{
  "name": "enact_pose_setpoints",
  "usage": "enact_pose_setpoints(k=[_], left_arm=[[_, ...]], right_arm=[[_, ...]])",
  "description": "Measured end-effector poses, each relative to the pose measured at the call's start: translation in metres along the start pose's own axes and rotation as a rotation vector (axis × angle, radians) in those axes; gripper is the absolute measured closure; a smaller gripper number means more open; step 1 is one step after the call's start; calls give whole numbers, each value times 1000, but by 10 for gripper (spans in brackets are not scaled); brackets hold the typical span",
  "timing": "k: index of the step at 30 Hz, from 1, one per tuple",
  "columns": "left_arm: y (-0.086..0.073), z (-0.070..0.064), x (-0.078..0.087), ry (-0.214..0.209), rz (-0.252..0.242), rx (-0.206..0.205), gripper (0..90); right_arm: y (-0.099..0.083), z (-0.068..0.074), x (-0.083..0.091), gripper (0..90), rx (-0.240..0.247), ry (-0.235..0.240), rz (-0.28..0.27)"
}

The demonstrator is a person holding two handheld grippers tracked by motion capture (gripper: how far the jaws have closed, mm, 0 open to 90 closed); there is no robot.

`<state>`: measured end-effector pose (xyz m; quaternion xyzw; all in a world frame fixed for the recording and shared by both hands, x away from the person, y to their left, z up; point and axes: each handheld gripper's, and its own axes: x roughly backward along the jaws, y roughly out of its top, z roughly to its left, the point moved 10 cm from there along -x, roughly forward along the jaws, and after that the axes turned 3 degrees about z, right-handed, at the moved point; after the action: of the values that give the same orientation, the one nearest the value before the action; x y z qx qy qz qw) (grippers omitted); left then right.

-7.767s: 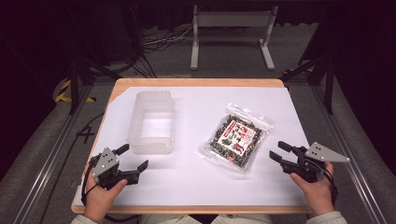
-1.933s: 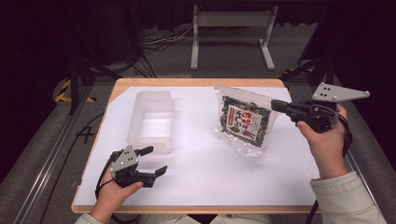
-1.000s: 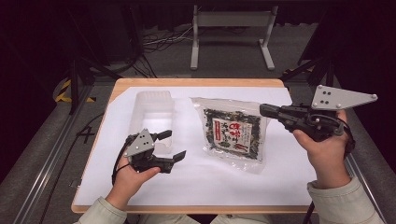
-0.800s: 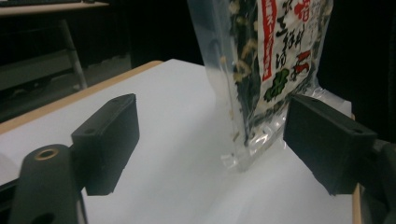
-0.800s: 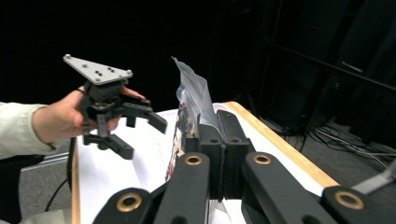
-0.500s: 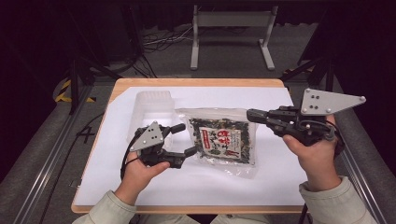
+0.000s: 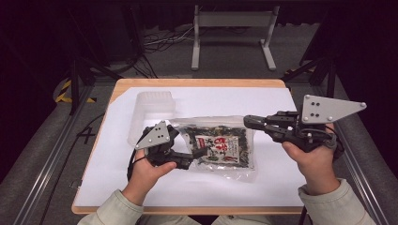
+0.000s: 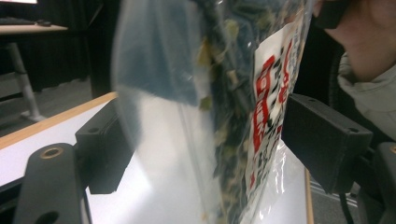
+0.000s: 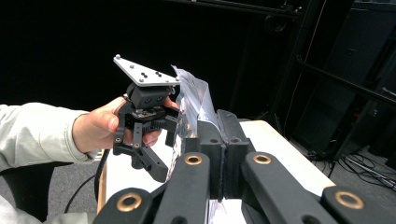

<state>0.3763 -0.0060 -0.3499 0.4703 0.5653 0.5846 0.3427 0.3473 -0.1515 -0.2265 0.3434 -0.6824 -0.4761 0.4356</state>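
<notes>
A clear bag of dark dried seaweed with a red and white label (image 7: 218, 147) hangs above the white table top (image 7: 263, 101). My right gripper (image 7: 248, 122) is shut on the bag's upper right edge, and its jaws stand pressed together on the plastic (image 9: 223, 135). My left gripper (image 7: 190, 149) is open at the bag's left edge. In the left gripper view the bag (image 8: 243, 116) hangs between the two wide-apart pads (image 8: 105, 149). The right gripper view shows the left gripper (image 9: 149, 140) beyond the bag (image 9: 194, 105).
A clear plastic container (image 7: 150, 110) stands on the table's left half, just behind the left hand. The white sheet lies on a wooden table (image 7: 197, 83). Cables and a metal stand (image 7: 232, 33) are on the dark floor beyond.
The right gripper has carried the bag left toward the table's middle. The left gripper has come up and right, and the bag's left edge now hangs between its open jaws.
</notes>
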Motion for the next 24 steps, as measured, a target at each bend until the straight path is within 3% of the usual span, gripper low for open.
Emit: enact_pose_setpoints(k=[6, 12, 24], left_arm=[[-1, -8, -6, -35, -2, -27, 208], [0, -8, -7, -33, -17, -18, 244], [2, -8, -5, -49, -38, -41, 464]], right_arm=[[-2, 1, -1, 900, -7, 15, -14], [-2, -1, 0, 900, -10, 15, -28], [-8, -7, 1, 900, -37, 35, -59]])
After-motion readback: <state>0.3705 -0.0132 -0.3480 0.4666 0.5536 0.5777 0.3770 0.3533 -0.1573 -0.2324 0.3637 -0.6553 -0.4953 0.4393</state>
